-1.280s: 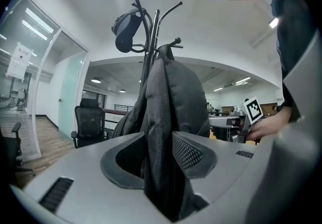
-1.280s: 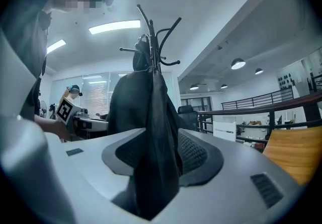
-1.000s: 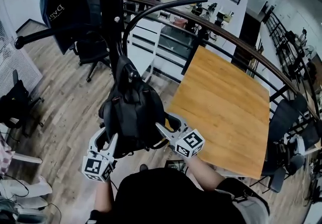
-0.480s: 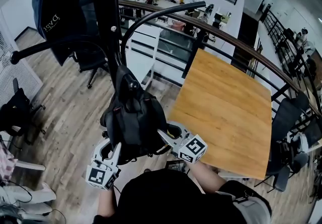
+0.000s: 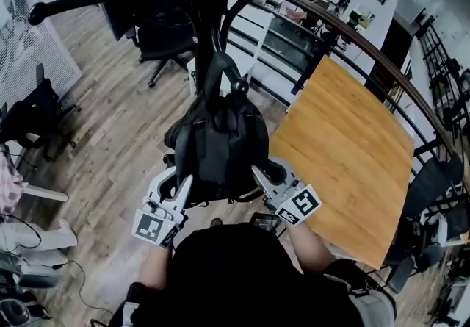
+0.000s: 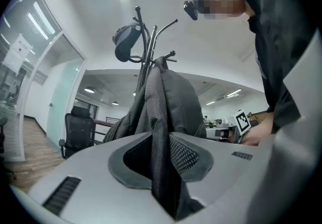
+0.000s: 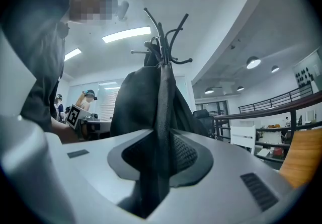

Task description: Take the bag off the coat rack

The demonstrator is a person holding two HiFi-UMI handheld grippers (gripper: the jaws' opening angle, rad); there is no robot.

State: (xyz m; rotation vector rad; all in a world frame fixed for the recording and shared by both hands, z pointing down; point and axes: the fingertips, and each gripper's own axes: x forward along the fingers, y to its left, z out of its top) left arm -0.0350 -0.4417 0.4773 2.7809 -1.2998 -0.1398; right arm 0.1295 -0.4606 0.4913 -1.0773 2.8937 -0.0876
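Now the black bag (image 5: 220,149) hangs by its top loop (image 5: 215,68) on the coat rack (image 5: 209,9), centre frame, pinched from both sides.
The left gripper (image 6: 161,160) and the right gripper (image 7: 160,160) have just been closing their fingers, each on a thin fold of the bag's side — a hold that could slip under its weight. Pulled outward rather than lifted, the loop may snag the knobbed hook (image 5: 239,87) and rock the rack; the counter (image 5: 352,149) crowds the right.

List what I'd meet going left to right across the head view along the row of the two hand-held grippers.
In order: left hand-held gripper → bag → right hand-held gripper → wooden table. Both pairs of jaws have just been closing, with bag fabric pinched between them.
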